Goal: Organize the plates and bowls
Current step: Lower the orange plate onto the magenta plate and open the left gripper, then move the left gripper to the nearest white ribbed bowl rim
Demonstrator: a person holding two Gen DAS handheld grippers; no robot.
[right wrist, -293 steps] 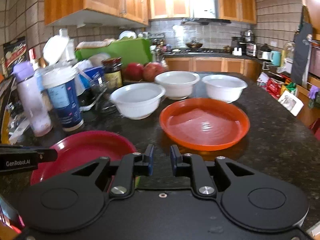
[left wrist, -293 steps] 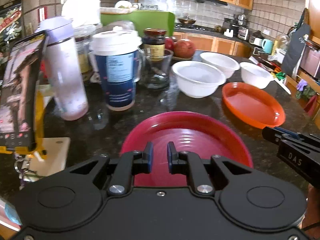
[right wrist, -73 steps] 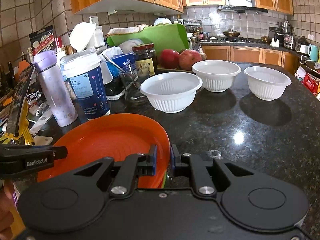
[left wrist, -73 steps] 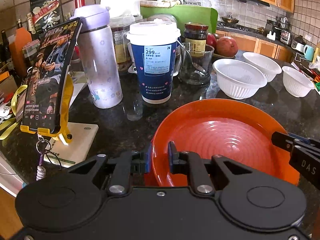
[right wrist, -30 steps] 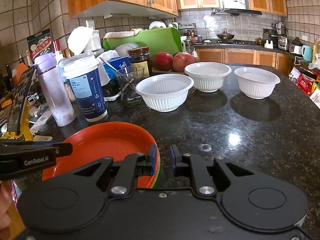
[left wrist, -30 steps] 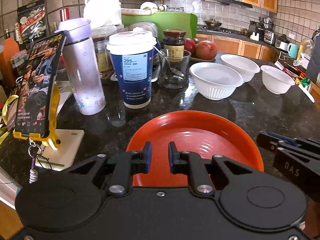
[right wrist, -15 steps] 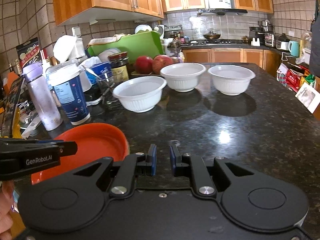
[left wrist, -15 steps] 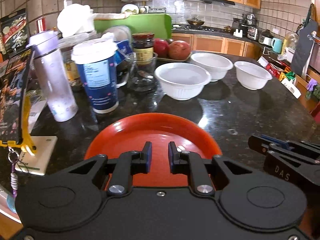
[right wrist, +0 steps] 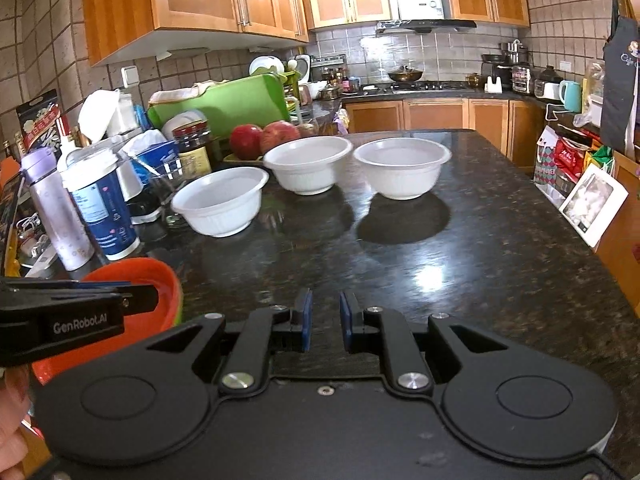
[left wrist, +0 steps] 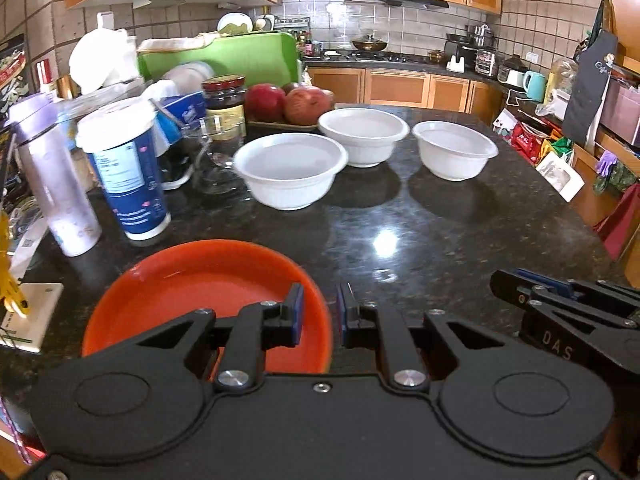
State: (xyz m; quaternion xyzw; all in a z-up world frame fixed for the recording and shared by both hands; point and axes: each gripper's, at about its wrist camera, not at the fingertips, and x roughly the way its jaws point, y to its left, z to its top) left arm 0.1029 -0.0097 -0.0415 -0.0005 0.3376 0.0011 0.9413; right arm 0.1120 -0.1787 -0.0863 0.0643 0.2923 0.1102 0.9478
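An orange plate (left wrist: 200, 292) lies on the dark counter near the front left; it also shows in the right wrist view (right wrist: 156, 280). Three white bowls stand in a row behind it: left (left wrist: 290, 168), middle (left wrist: 363, 134), right (left wrist: 455, 148). In the right wrist view they are the left bowl (right wrist: 220, 200), the middle bowl (right wrist: 308, 164) and the right bowl (right wrist: 402, 166). My left gripper (left wrist: 319, 312) is open a little and empty, over the plate's right rim. My right gripper (right wrist: 325, 320) is open a little and empty above bare counter.
A blue paper cup (left wrist: 124, 168), a lilac bottle (left wrist: 52, 184), a glass (left wrist: 212, 156), a jar (left wrist: 224, 98) and red fruit (left wrist: 288, 102) crowd the left and back. A green board (left wrist: 224, 58) stands behind. The counter edge (left wrist: 592, 224) falls off at the right.
The orange plate was carried over and set on the red plate; now both grippers have drawn back and swung right. The orange plate rests at the front left, released.
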